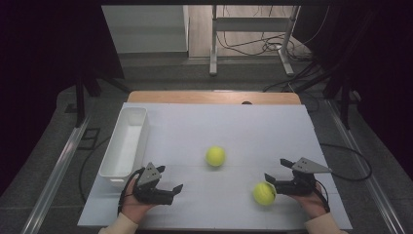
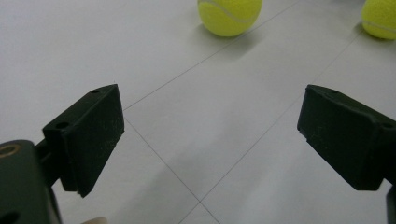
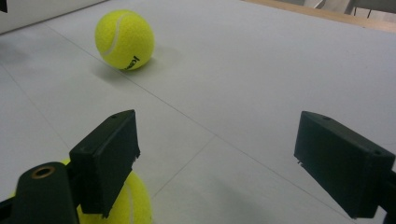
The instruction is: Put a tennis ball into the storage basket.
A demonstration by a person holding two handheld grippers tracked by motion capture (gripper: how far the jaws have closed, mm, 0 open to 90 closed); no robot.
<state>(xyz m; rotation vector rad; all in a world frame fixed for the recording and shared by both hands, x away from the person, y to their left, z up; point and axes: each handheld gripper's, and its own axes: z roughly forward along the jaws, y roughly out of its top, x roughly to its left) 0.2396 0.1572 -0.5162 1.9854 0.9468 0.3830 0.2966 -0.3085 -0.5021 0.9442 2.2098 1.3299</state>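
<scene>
Grey floor point(image 1: 160, 73) beyond the table (cables point(image 1: 258, 46) trailing), metal stand legs point(image 1: 213, 44), black curtains point(image 1: 44, 58) either side

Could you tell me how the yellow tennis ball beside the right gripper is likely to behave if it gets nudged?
The round yellow felt tennis ball would probably roll across the flat white table. Its fuzzy cover likely grips well. The right gripper, jaws open, sits beside it, so contact could push it away.
</scene>
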